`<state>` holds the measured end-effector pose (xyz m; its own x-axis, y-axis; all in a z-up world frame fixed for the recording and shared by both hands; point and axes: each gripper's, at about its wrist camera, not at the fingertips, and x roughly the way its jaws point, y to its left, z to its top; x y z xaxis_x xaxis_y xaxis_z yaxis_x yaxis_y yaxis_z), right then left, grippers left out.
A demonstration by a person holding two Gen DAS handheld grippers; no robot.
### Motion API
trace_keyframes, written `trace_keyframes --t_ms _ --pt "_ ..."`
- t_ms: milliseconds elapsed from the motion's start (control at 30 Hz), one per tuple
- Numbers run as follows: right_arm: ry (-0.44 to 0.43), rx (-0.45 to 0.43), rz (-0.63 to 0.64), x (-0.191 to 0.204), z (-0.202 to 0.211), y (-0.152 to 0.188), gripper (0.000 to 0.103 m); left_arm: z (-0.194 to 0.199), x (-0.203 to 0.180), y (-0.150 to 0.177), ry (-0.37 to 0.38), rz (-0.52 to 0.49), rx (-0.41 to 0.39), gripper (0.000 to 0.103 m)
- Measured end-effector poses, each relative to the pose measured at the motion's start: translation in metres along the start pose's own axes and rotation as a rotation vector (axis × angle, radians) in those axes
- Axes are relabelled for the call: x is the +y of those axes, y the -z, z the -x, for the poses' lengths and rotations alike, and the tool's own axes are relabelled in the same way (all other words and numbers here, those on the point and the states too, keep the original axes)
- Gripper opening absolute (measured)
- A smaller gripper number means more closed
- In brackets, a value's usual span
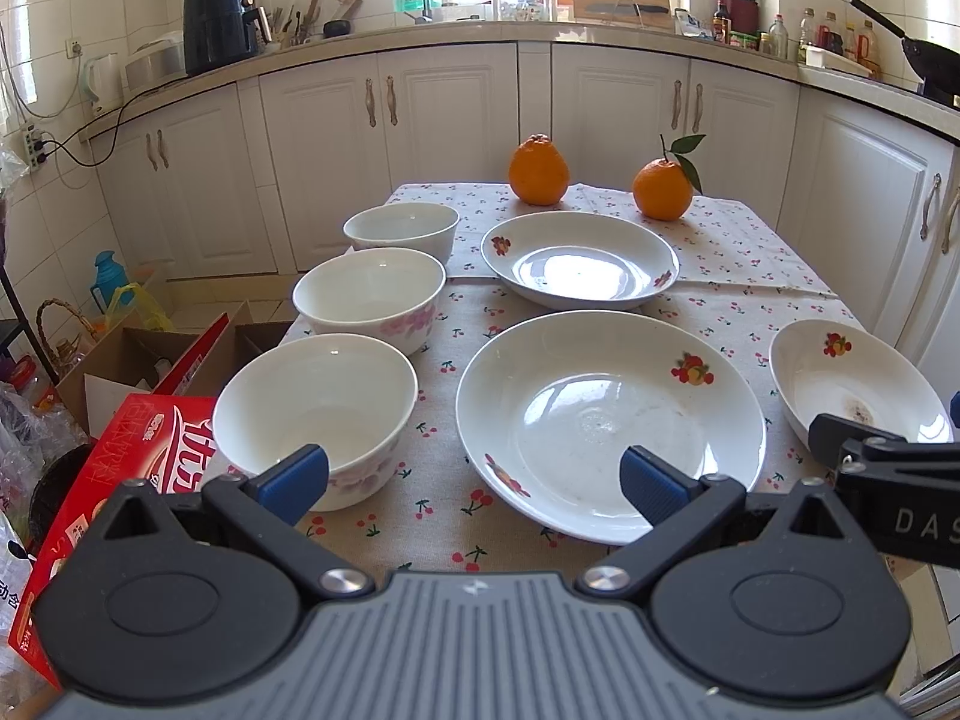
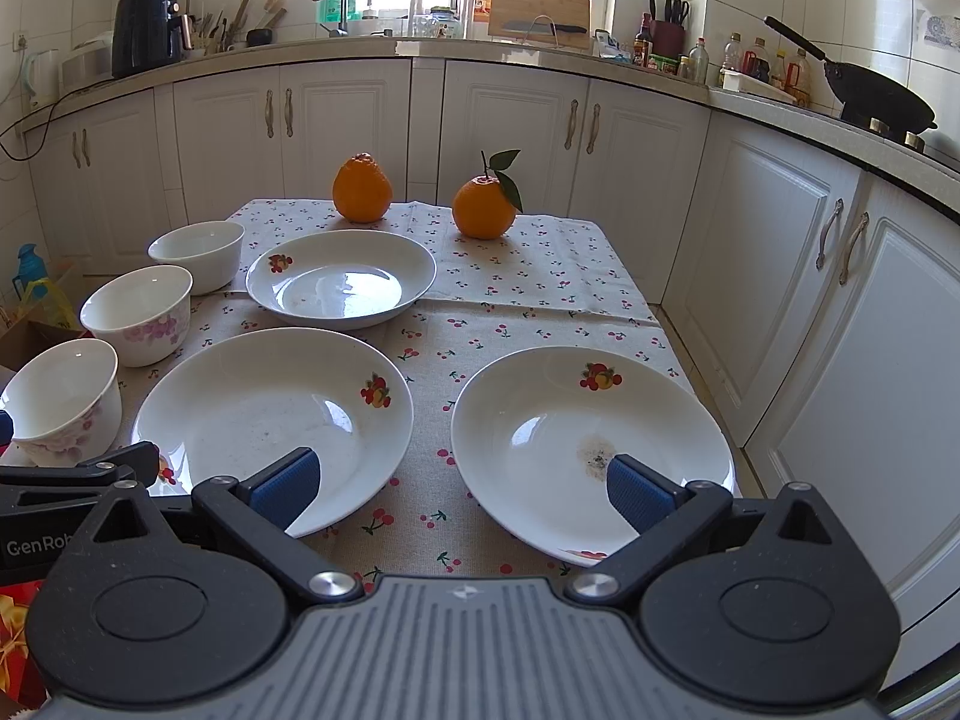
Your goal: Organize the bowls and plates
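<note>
Both grippers, left & right, hover w/ fingers wide apart, empty, over plates & bowls.

- Near plate: front rim hidden behind the left gripper finger.
- Right plate: near edge covered by the right gripper body, in the left wrist view.
- Nearest bowl: left side cut off by the frame edge.
- Red box: printed text partly hidden, lower portion out of frame.
- Countertop bottles: labels too small to read.
</note>
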<state>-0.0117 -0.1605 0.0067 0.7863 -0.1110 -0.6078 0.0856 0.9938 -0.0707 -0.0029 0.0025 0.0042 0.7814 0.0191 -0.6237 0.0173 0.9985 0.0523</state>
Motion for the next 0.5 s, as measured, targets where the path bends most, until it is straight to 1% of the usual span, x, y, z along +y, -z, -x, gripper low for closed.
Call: trace_keyframes --t_ms 500 --pt "0.001 -0.003 -0.001 -0.0001 0.0003 0.0001 0.103 0.0018 0.0027 0.0003 0.000 0.005 0.000 0.102"
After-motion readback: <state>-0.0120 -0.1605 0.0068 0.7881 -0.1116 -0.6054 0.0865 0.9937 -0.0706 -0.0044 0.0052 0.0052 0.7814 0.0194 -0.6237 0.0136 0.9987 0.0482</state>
